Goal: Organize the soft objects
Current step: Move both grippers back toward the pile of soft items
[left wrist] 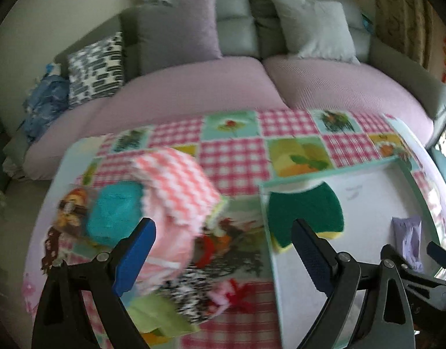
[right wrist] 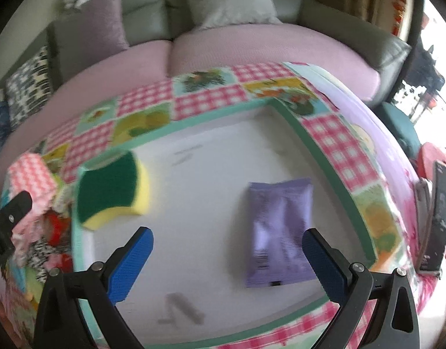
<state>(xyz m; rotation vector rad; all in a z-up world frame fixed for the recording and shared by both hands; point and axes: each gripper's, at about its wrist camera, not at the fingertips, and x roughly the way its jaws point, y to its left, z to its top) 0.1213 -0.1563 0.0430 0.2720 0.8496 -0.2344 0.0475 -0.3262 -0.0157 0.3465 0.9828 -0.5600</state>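
Note:
A white tray with a teal rim (right wrist: 324,157) sits on the patterned table and holds a green-and-yellow sponge (right wrist: 112,189) at its left and a purple soft pouch (right wrist: 281,232) at the middle right. It also shows in the left wrist view (left wrist: 266,232). My right gripper (right wrist: 227,257) is open and empty above the tray, just in front of the pouch. My left gripper (left wrist: 223,250) is open and empty above the table. Ahead of it on the left lie a pink-and-white zigzag cloth (left wrist: 176,186), a teal fluffy cloth (left wrist: 115,212) and a green cloth (left wrist: 159,314).
A sofa with lilac seat covers (left wrist: 193,87) and several cushions stands behind the table. A dark phone-like object (right wrist: 439,218) lies at the table's right edge. The right gripper's body (left wrist: 411,273) shows at the lower right of the left wrist view.

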